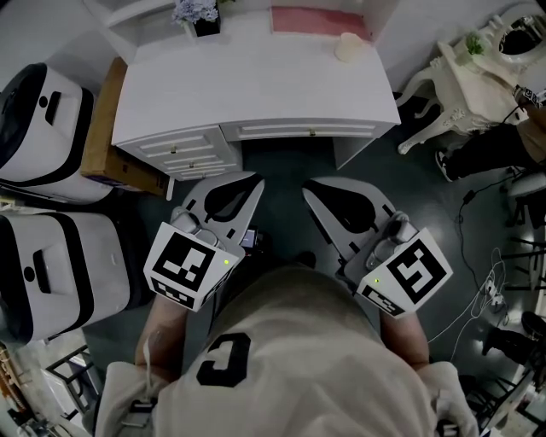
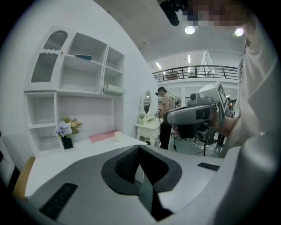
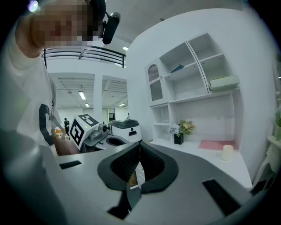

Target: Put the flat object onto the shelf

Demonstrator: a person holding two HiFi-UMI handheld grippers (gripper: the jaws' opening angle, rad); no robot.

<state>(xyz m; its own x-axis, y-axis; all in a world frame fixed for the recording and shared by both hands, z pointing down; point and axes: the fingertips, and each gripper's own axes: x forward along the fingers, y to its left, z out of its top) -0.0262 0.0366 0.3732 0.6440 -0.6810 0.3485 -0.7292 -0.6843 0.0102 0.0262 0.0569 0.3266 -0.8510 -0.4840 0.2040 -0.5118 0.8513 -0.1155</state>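
Observation:
The flat object is a pink pad (image 1: 320, 19) lying at the back of the white desk (image 1: 256, 85); it also shows as the pink pad (image 2: 102, 136) and the pink pad (image 3: 212, 144). The white shelf unit (image 2: 74, 88) rises over the desk, seen too as the shelf unit (image 3: 197, 79). My left gripper (image 1: 246, 183) and right gripper (image 1: 316, 188) hang side by side before the desk's front edge, close to my torso. Both are shut and hold nothing: the left gripper (image 2: 139, 147) and the right gripper (image 3: 139, 145) meet at their tips.
On the desk stand a flower pot (image 1: 198, 13) and a cream candle (image 1: 347, 47) beside the pad. A book (image 2: 83, 56) and a box (image 2: 115, 89) occupy upper shelves. White machines (image 1: 51, 128) and a cardboard box (image 1: 107, 128) stand left; a vanity (image 1: 478, 68) and cables (image 1: 486, 290) right. A person (image 2: 166, 116) stands behind.

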